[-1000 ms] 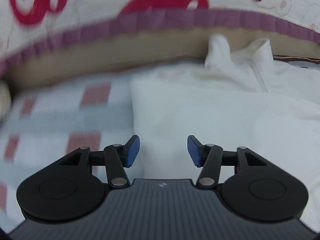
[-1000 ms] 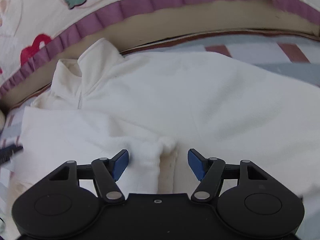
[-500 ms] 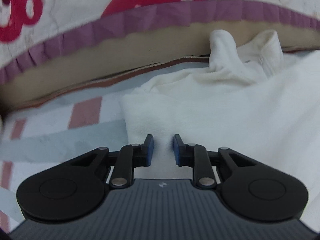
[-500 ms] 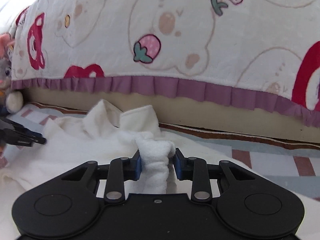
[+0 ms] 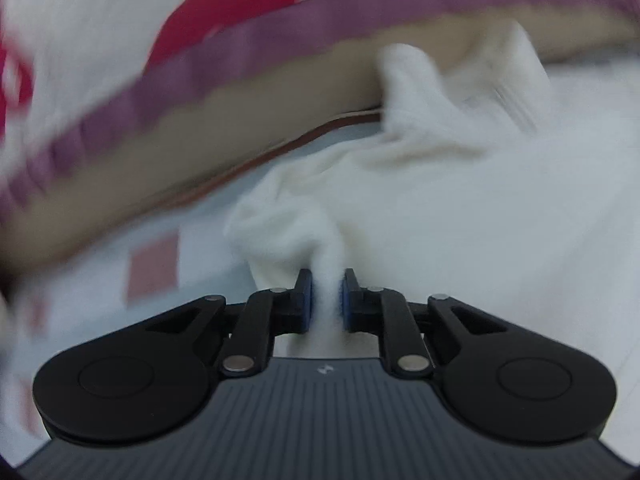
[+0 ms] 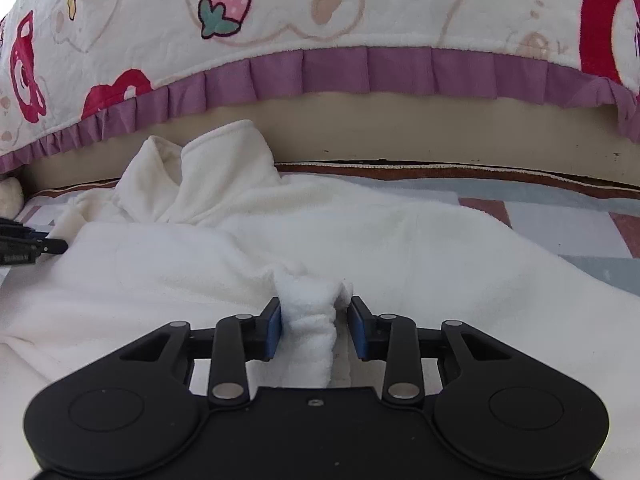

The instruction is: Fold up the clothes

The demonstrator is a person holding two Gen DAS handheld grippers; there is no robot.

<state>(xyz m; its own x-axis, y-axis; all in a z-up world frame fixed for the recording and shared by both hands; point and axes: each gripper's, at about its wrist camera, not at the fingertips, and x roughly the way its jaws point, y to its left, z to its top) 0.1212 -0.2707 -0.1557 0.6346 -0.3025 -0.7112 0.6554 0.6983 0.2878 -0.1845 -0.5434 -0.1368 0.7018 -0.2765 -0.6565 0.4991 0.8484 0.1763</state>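
A white fleece garment (image 6: pixel 400 248) lies spread on a checked mat, its stand-up collar (image 6: pixel 224 168) toward the bed. My right gripper (image 6: pixel 314 322) is shut on a bunched fold of it near the middle; the fabric rises in a thick ridge between the blue pads. In the left wrist view, which is motion-blurred, my left gripper (image 5: pixel 325 300) is shut on the garment (image 5: pixel 460 220) at its left edge, pulling the cloth into a narrow peak. The collar (image 5: pixel 424 92) stands beyond. The left gripper's tip (image 6: pixel 28 246) shows at the right wrist view's left edge.
A bed's beige side (image 6: pixel 440 128) runs across the back under a printed quilt with a purple frill (image 6: pixel 360 76). The checked mat (image 6: pixel 580 224) with red and grey-blue squares shows right of the garment. A plush toy (image 6: pixel 10 196) sits at far left.
Both grippers went from open to shut on the garment one second ago. The left one has since pinched tighter and is moving, blurring its view. The right one holds its fold.
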